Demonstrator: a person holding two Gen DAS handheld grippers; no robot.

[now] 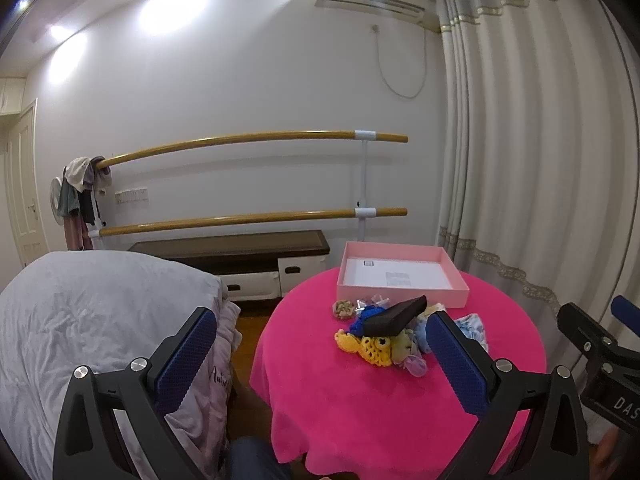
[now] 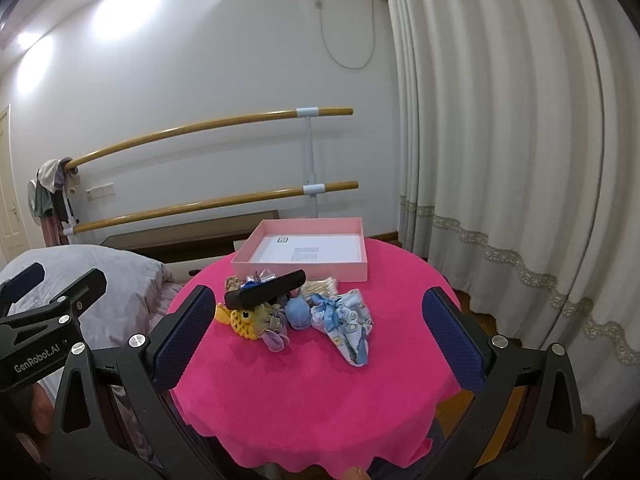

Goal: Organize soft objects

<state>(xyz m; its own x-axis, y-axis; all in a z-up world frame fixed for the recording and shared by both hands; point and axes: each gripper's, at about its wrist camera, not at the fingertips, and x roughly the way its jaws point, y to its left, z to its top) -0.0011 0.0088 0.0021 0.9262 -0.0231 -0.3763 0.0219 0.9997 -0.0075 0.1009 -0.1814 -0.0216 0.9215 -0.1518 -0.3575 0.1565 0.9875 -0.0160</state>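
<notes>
since nothing's grabbed yet, i'd take the black pouch (image 1: 396,316) off the top first, then drop the soft bits into the pink box (image 1: 400,296). left view: left gripper (image 1: 320,344) jaws wide apart, empty, pile (image 1: 376,344) ahead toward its right finger. right view: right gripper (image 2: 320,332) also gaping, holding nothing, blue printed cloth (image 2: 346,320) ahead between the fingers on the pink tablecloth (image 2: 320,400).

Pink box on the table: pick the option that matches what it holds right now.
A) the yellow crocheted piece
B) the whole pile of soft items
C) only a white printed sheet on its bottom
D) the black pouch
C: the pink box shows only a white printed sheet inside, while the black pouch and the yellow crocheted piece lie on the pink tablecloth in front of it.
</notes>
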